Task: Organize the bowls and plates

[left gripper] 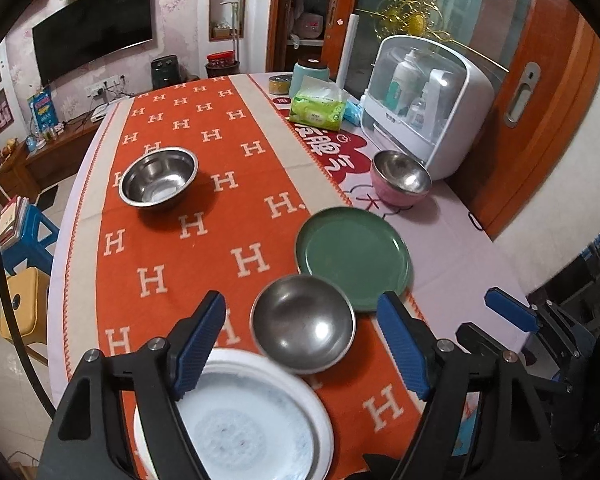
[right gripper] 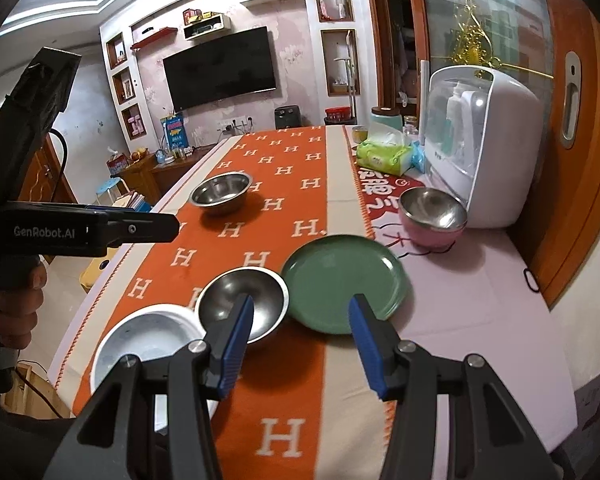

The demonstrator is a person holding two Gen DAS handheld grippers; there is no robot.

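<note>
**Figure: Both grippers above the table, nothing held — hazards of the next pick**

We see the left gripper (left gripper: 302,344) poised over the near end of the orange runner (left gripper: 204,184), its blue pads spread wide with nothing between them; the small steel bowl (left gripper: 303,324) merely lies below the gap. The right gripper (right gripper: 302,340) likewise stands released and empty, above the near rim of the green plate (right gripper: 346,282). The white plate (left gripper: 236,420) lies nearest us, the small steel bowl touching or slightly overlapping its far edge, and the green plate just beyond that bowl, their rims seeming to overlap. The large steel bowl (left gripper: 159,178) sits well apart up the runner; the pink bowl (left gripper: 400,184), with a steel bowl nested in it, stands near the white cabinet (left gripper: 424,108).

We judge the crowding of the three near pieces to be the main hazard: lifting one could drag or tip its neighbour. The steel bowl's curved, polished wall may slip from the pads if pinched shallowly. The flat plates offer only a thin rim, so a low approach may push them along the cloth rather than grip them, and the runner may bunch. The white plate lies close to the table edge, where a shove could send it off. The two grippers work near each other and may collide.
</note>
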